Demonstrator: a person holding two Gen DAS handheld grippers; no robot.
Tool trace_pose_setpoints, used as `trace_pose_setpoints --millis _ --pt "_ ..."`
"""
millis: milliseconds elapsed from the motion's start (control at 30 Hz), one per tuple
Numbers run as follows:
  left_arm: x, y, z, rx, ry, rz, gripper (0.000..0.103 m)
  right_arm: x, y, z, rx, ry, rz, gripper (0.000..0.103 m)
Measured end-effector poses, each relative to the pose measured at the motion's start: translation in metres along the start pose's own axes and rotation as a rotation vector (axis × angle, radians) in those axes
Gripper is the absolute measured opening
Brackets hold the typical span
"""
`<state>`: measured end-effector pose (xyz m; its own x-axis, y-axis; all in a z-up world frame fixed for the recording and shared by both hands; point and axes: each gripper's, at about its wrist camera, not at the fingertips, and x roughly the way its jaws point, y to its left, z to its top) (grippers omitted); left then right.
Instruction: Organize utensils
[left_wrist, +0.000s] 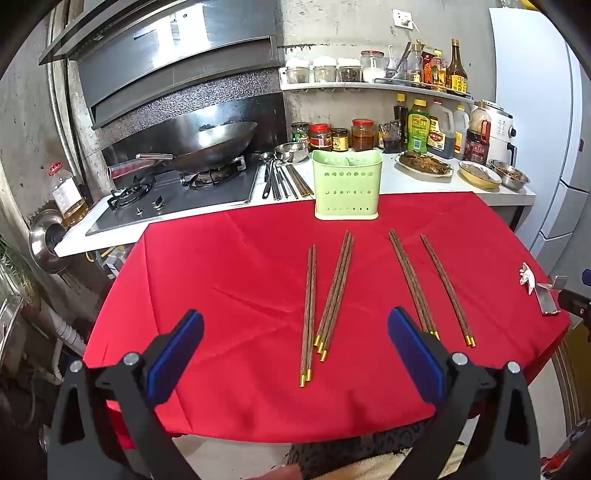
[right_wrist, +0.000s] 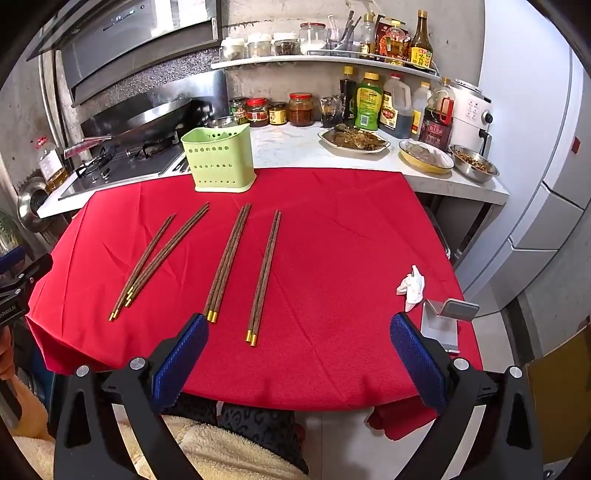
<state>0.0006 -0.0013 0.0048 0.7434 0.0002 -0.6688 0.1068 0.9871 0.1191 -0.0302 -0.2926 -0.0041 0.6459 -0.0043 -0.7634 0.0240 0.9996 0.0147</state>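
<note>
Hovering: left gripper (left_wrist: 295, 345) and right gripper (right_wrist: 299, 345), both w/ jaws spread wide, nothing between the blue pads, above the near edge of the red tablecloth (left_wrist: 229, 280).
Chopsticks vs left gripper: four groups lie flat ahead of it; leftmost pair (left_wrist: 309, 314) and the fanned bundle (left_wrist: 335, 291) sit between its fingers in view, gold tips toward the cam.
Chopsticks vs right gripper: rightmost pair (right_wrist: 265, 275) lies just ahead, nearer its left finger; third group (right_wrist: 227, 262) ends close by that finger's tip.
Look: dark brown wood, gold-capped ends, slim, roughly parallel, spaced apart.
Holder: pale green perforated utensil holder (left_wrist: 346, 184) upright at the cloth's far edge, well beyond the chopsticks.
Left view only: metal utensils (left_wrist: 282, 181) on the counter beside the stove.
Right view only: full sight of crumpled white tissue (right_wrist: 412, 284) and a metal stand (right_wrist: 445, 321) at the cloth's right.
</note>
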Motion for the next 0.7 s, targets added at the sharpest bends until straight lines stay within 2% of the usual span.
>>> trace_pose_setpoints --millis 700 --pt "0.0030 0.0043 0.0004 -0.008 -0.002 0.001 0.097 0.0009 0.0013 0.0007 0.001 0.001 0.000 0.097"
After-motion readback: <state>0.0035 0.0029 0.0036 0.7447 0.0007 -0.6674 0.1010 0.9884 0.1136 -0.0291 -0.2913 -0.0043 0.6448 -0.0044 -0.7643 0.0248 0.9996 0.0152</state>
